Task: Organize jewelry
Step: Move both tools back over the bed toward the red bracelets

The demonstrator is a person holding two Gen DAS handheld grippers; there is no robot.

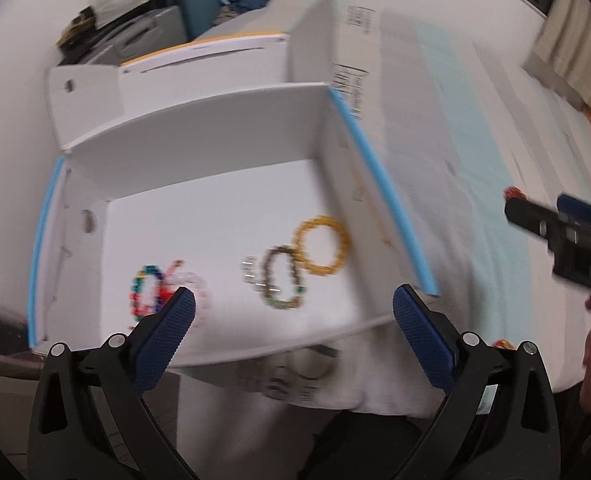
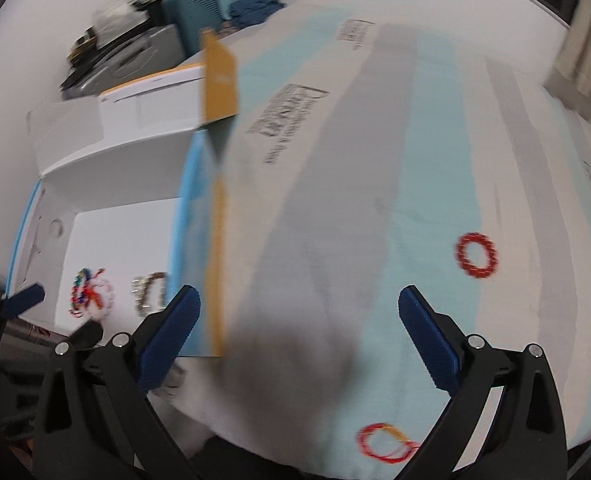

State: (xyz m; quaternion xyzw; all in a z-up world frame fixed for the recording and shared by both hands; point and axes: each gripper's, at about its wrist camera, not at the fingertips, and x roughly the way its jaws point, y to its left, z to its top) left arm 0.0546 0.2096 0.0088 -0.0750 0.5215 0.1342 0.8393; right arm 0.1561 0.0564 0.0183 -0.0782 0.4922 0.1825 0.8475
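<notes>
Lying outside white box (image 2: 143, 216), red bracelet (image 2: 476, 255), red-yellow bracelet (image 2: 383, 443), box wall (image 2: 215, 248) between

Count: bracelets, box, grippers.

Four bracelets in one white box (image 1: 223, 200), ahead of the left gripper (image 1: 293, 312): amber (image 1: 322, 247), brown-green (image 1: 283, 282), multicolour (image 1: 147, 292), pale pink (image 1: 195, 284), the last blurred. Two on the striped cloth (image 2: 415, 160) near the right gripper (image 2: 299, 312): red beaded (image 2: 476, 255) ahead-right, red-and-yellow (image 2: 383, 442) underneath.
</notes>
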